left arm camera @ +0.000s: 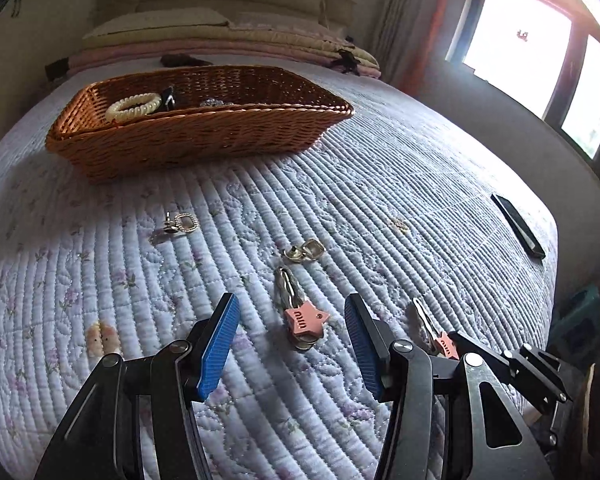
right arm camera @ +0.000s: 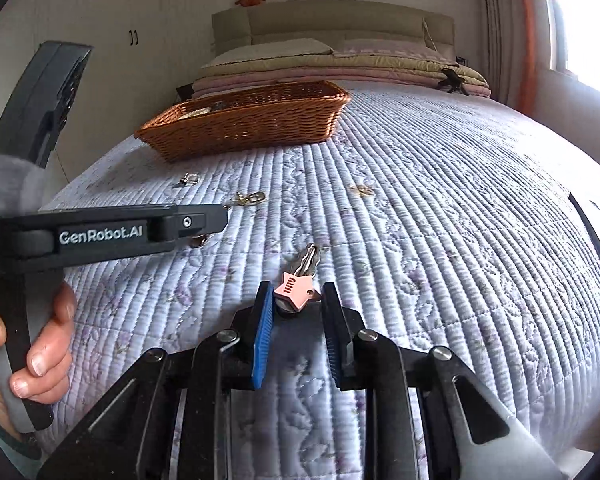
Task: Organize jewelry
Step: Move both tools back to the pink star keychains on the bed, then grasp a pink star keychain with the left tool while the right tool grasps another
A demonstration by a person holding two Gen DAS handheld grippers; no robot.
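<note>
My left tongs (left arm camera: 292, 344) hang wide apart above the quilted lavender bedspread (left arm camera: 400, 184), blue pads clear of everything. Straight between them lies a pink star-shaped hair clip with a silver clasp (left arm camera: 302, 318), flat on the quilt and untouched. My right tongs (right arm camera: 296, 312) stand narrow around a second pink star hair clip (right arm camera: 294, 290); its star end sits right between the blue pads, the silver clasp pointing away up the bed. Whether the pads actually press on it, I cannot tell. In the left view that clip (left arm camera: 440, 338) shows just beyond my left tongs' right finger. Further up the quilt rest two gold buckle-shaped earrings, one (left arm camera: 180, 224) to the left, one (left arm camera: 306, 250) nearer the middle. Beyond them sits the brown woven wicker basket (left arm camera: 204, 136), with a cream spiral hair tie (left arm camera: 134, 106) inside. A dark phone (left arm camera: 518, 226) lies well off to the right, near the bed's edge.
</note>
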